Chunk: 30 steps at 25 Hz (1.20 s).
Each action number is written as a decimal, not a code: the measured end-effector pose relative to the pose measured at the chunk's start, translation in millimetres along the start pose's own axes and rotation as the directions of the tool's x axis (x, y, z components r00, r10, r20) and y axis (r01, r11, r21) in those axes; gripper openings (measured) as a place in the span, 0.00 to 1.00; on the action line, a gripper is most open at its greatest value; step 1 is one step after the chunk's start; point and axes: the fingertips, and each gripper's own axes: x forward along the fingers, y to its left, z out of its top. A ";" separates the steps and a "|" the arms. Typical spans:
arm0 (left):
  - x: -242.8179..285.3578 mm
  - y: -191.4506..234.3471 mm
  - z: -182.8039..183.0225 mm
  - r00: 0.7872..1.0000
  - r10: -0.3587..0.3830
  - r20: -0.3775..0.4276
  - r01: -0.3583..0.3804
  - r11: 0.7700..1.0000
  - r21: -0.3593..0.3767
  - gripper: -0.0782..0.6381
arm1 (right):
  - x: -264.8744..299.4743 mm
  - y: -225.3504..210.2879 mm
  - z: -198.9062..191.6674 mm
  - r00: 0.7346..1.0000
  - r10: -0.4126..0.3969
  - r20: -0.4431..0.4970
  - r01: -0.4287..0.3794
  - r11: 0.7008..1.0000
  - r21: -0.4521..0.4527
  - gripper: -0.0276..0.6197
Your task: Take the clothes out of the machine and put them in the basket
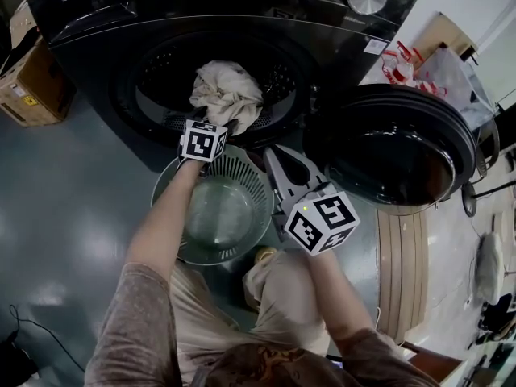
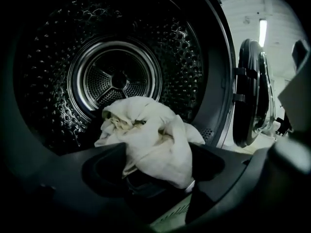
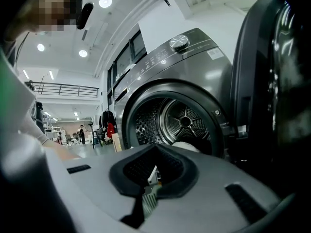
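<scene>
A pale crumpled cloth point(image 1: 227, 91) point(image 2: 150, 130) lies at the near lip of the drum of the dark washing machine point(image 1: 81, 22), partly spilling over the front edge. The left gripper point(image 1: 232, 126) point(image 2: 153, 157) reaches into the opening, angled downward. Its fingers stand wide apart with the cloth bunched between them. The fabric fills the gap and drapes over the gripper's throat, but no firm pinch can be seen.

The right gripper point(image 1: 271, 153) point(image 3: 155, 148) is held level just outside the machine, to the right of the left one and nearer the person. Its fingers are closed together and hold nothing. From its view a bit of the cloth shows inside the drum.

The round door point(image 1: 403, 151) hangs open to the right of the opening. A round greenish basket point(image 1: 248, 174) with slotted walls stands on the floor point(image 1: 64, 200) right below the opening, and the person's left forearm crosses over it. A cardboard box point(image 1: 32, 79) sits at the far left beside the machine.
</scene>
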 end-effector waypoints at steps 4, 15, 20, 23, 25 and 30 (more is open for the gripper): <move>-2.4 0.9 3.2 1.000 0.007 0.015 -0.007 1.000 -0.031 0.49 | 0.4 0.5 2.1 1.000 -0.002 0.006 0.002 1.000 -0.003 0.04; -39.6 -12.6 7.4 0.999 -0.031 0.037 0.035 0.993 -0.109 0.19 | 8.6 8.8 -6.3 1.000 -0.003 -0.025 0.002 0.999 -0.044 0.04; -83.1 -28.0 8.7 0.993 -0.089 0.073 0.098 0.988 -0.123 0.18 | 10.2 10.8 -6.9 1.000 -0.007 -0.025 0.006 0.999 -0.050 0.04; -116.7 -36.7 2.0 0.990 -0.112 0.083 0.122 0.985 -0.125 0.18 | 7.4 8.1 -7.0 1.000 -0.014 -0.018 0.013 0.999 -0.037 0.04; -137.7 -42.6 -3.7 0.989 -0.122 0.086 0.133 0.982 -0.133 0.18 | 5.1 3.9 -7.3 1.000 -0.025 -0.012 0.024 1.000 -0.020 0.04; -182.1 -59.6 -14.2 0.986 -0.149 0.078 0.157 0.981 -0.112 0.18 | 8.5 1.5 -8.5 0.999 -0.043 -0.008 0.043 0.999 0.006 0.04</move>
